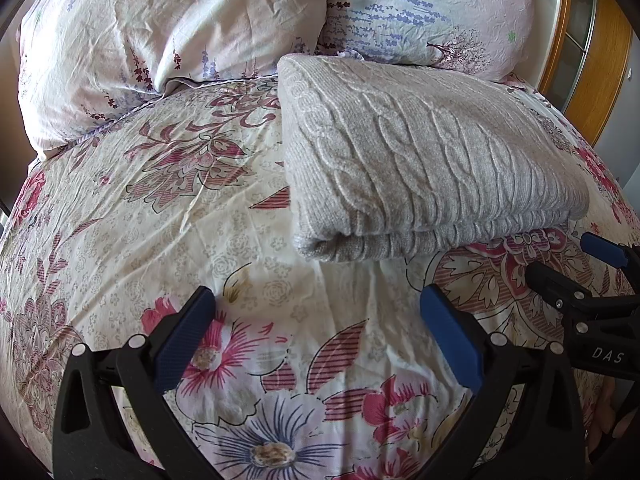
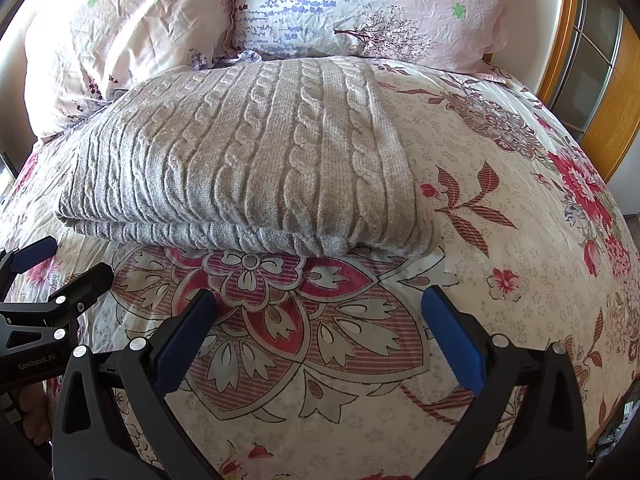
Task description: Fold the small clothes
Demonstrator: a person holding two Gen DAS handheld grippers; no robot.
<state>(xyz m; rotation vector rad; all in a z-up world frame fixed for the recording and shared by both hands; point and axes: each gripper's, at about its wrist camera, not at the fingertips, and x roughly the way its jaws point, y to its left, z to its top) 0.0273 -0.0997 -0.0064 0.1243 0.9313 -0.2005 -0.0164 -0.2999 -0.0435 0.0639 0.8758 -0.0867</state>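
With both my left gripper [image 1: 316, 332] and right gripper [image 2: 318, 332] spread empty, I'd pinch the folded grey sweater's [image 2: 248, 152] near corners evenly.

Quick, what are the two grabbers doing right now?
Left gripper: open, holding nothing.
Right gripper: open, holding nothing, short of the folded sweater.

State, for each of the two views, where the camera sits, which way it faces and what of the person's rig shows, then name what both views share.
Left wrist: sits on the left claw, looking forward over the bedspread at the folded sweater ahead to its right; its own open fingers and the right claw at the right edge show.
Right wrist: sits on the right claw, facing the sweater ahead to its left; its open fingers and the left claw at the left edge show.
Shared: sweater, bedspread, pillows.
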